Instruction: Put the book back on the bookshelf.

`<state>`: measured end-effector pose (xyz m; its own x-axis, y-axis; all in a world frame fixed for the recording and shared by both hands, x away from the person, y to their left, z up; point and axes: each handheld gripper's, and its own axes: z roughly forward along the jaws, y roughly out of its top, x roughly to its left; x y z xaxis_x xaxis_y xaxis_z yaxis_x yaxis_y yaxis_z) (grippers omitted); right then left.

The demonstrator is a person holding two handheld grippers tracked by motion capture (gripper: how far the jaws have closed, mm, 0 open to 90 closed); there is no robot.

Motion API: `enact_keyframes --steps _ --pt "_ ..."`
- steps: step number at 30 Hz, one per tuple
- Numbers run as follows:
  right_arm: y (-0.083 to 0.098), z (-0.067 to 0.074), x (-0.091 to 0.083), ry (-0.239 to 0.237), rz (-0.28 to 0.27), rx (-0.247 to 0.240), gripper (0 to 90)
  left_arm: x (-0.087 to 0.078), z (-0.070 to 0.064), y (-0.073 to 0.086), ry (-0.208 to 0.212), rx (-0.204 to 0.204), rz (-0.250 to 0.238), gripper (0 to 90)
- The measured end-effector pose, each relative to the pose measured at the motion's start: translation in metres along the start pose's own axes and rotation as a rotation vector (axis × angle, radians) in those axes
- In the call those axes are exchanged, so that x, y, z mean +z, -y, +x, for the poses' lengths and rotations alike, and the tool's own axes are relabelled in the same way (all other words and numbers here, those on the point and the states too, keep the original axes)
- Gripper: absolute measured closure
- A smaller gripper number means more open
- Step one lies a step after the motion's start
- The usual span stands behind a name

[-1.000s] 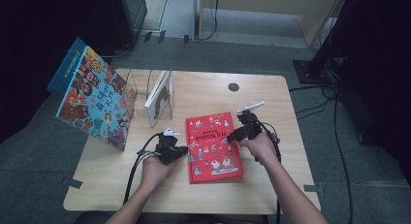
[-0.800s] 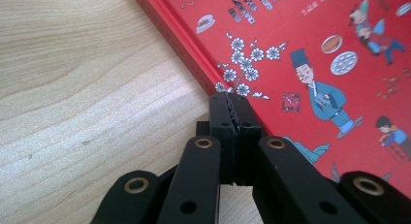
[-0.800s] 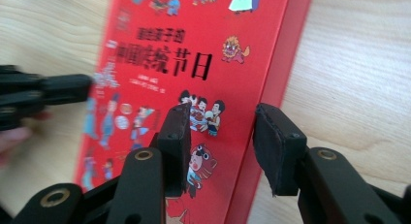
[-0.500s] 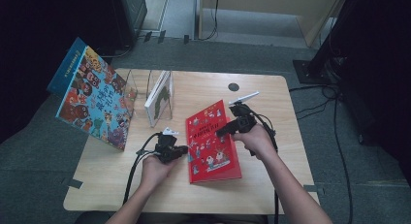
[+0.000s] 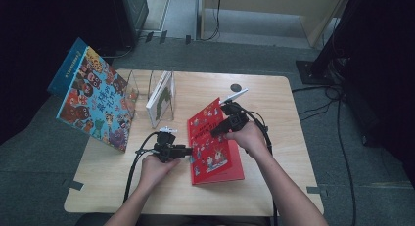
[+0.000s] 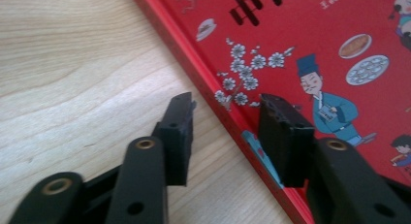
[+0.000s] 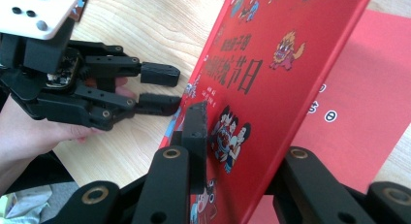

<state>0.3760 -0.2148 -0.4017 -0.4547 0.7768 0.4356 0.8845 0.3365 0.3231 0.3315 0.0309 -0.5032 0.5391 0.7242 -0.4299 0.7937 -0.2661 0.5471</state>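
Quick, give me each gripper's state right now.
Left gripper: open, jaws just opening, straddling the spine edge of the red picture book, not gripping.
Right gripper: shut on the book's front cover, holding it lifted.

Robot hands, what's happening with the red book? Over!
Right gripper shut on red book cover, lifting it. Left gripper open at spine edge. Nothing in the way.

Red book (image 7: 271, 83): glossy, smooth card cover, printed figures. Table (image 6: 72, 64): pale wood, smooth, fine grain, matt. Left gripper (image 6: 228, 136): matt black plastic, brass-coloured rivets; ribbed pads (image 6: 283, 136).
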Motion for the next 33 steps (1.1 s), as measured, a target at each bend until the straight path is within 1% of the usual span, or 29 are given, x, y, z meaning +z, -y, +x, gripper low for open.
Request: enact_keyframes --steps 3,5,6,9,11,14,16,21,23,25,27,30,31,33 --pt "-0.003 0.002 -0.002 -0.012 0.011 -0.015 77.0 0.001 -0.002 -0.001 0.004 0.009 0.006 49.5" --pt "-0.005 0.004 -0.002 -0.012 0.018 -0.029 77.7 0.001 -0.001 -0.001 0.010 0.008 0.007 47.0" --pt "-0.006 0.005 -0.003 -0.011 0.028 -0.027 77.9 0.000 -0.001 -0.001 0.011 0.006 0.005 46.2" --pt "-0.010 0.008 -0.004 0.005 0.052 -0.045 78.4 -0.002 0.000 -0.002 0.020 -0.003 -0.017 44.9" --pt "-0.012 0.010 -0.006 0.015 0.068 -0.059 79.3 -0.003 0.001 -0.002 0.017 0.001 -0.017 44.2" --pt "-0.014 0.015 -0.008 0.035 0.092 -0.078 79.7 -0.003 0.002 -0.001 0.001 0.007 -0.014 43.1" --pt "-0.016 0.017 -0.009 0.041 0.099 -0.089 80.7 -0.003 0.003 -0.001 -0.006 0.010 -0.018 43.0" --pt "-0.019 0.024 -0.012 0.062 0.137 -0.122 82.8 -0.005 0.006 0.000 -0.007 0.011 -0.028 38.7" --pt "-0.019 0.026 -0.013 0.073 0.152 -0.126 84.0 -0.004 0.006 0.000 -0.006 0.002 -0.029 37.9" --pt "-0.020 0.028 -0.014 0.079 0.165 -0.129 85.2 -0.004 0.006 0.001 -0.009 0.008 -0.036 38.0" --pt "-0.020 0.028 -0.014 0.079 0.166 -0.132 85.8 -0.003 0.006 0.001 -0.014 0.010 -0.040 38.2" --pt "-0.020 0.028 -0.014 0.071 0.163 -0.137 86.2 -0.004 0.006 0.001 -0.012 -0.001 -0.037 38.1" --pt "-0.019 0.027 -0.014 0.070 0.162 -0.132 86.7 -0.003 0.006 0.000 -0.008 -0.003 -0.037 37.9" --pt "-0.019 0.026 -0.015 0.054 0.163 -0.126 88.3 -0.003 0.006 0.000 -0.007 0.002 -0.035 37.9"
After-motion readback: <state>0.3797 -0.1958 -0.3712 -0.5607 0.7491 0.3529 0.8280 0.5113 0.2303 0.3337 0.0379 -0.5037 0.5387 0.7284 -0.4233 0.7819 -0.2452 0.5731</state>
